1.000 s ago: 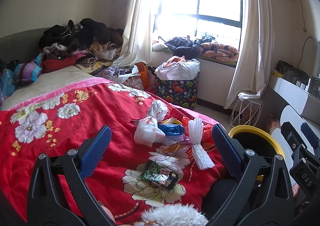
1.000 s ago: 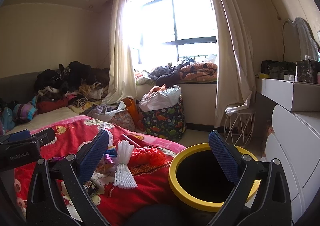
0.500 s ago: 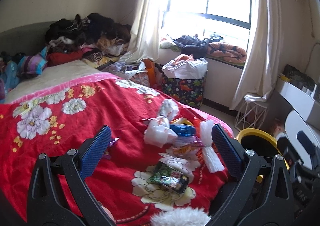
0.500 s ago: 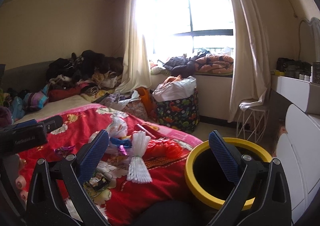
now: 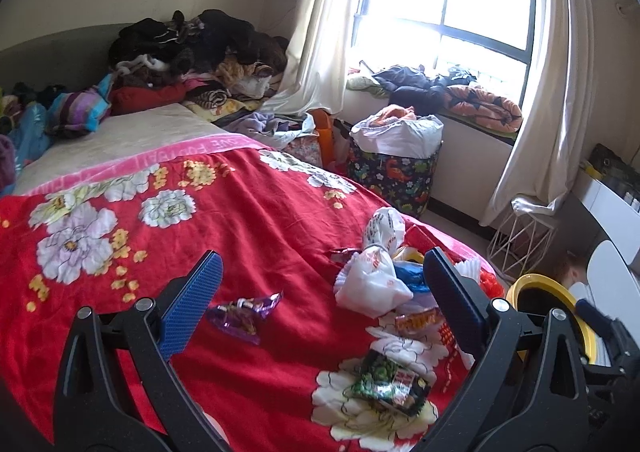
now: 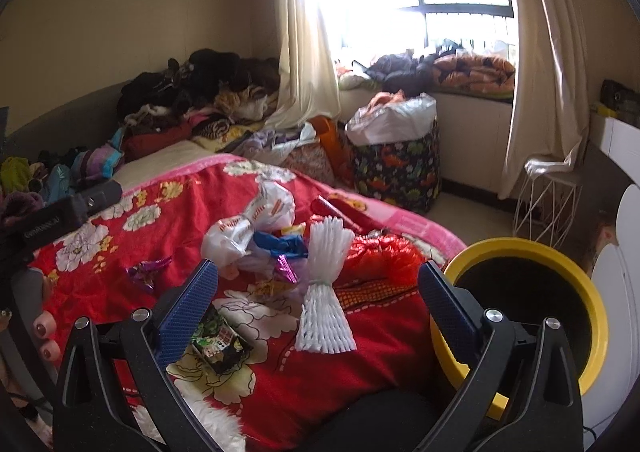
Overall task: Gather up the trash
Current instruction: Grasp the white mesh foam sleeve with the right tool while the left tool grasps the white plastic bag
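several bits of trash lie loose on the red floral blanket (image 5: 248, 212), and both your grippers hang above it spread wide and carrying nothing. your left gripper (image 5: 320, 298) frames the purple wrapper (image 5: 244, 312), with the white plastic bag (image 5: 370, 284) just beside it; i'd take the wrapper first. come down low, straddle it with one finger on each side and pinch only foil, since the blanket will likely bunch up into the jaws. your right gripper (image 6: 318, 304) sits over the white foam net (image 6: 326, 292), with the green snack packet (image 6: 218, 344) near its left finger. the yellow-rimmed bin (image 6: 524, 292) stands open just off the bed's edge, so the carry should be short. compared with a second ago, both views have swung left: the purple wrapper is newly in sight and the bin has slid toward the right edge.
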`<action>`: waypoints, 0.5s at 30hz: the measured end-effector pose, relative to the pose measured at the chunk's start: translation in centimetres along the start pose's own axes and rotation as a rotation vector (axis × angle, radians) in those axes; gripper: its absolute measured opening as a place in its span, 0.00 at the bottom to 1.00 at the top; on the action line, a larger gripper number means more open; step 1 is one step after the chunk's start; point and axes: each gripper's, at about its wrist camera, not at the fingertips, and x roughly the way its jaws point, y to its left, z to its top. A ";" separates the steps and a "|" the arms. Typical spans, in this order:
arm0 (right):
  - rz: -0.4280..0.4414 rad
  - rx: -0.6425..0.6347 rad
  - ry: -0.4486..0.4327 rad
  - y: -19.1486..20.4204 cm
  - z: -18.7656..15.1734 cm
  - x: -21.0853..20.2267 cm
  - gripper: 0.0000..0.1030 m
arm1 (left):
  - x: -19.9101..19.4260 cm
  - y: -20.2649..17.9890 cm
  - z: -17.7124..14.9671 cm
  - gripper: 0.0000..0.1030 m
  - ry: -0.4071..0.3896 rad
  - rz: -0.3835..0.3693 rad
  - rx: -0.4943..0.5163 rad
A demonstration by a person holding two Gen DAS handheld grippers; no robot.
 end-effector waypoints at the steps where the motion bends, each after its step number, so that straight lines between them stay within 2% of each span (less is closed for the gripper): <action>1: 0.002 0.009 0.025 -0.3 0.0 0.6 0.94 | 0.3 0.0 0.2 0.90 0.004 -0.006 0.002; 8: 0.003 0.058 0.157 -2.6 -0.6 4.0 0.94 | 3.5 -1.8 1.2 0.90 0.047 -0.027 0.068; 15: 0.012 0.041 0.209 -3.7 -0.9 5.9 0.94 | 7.2 -3.9 1.1 0.90 0.127 -0.054 0.115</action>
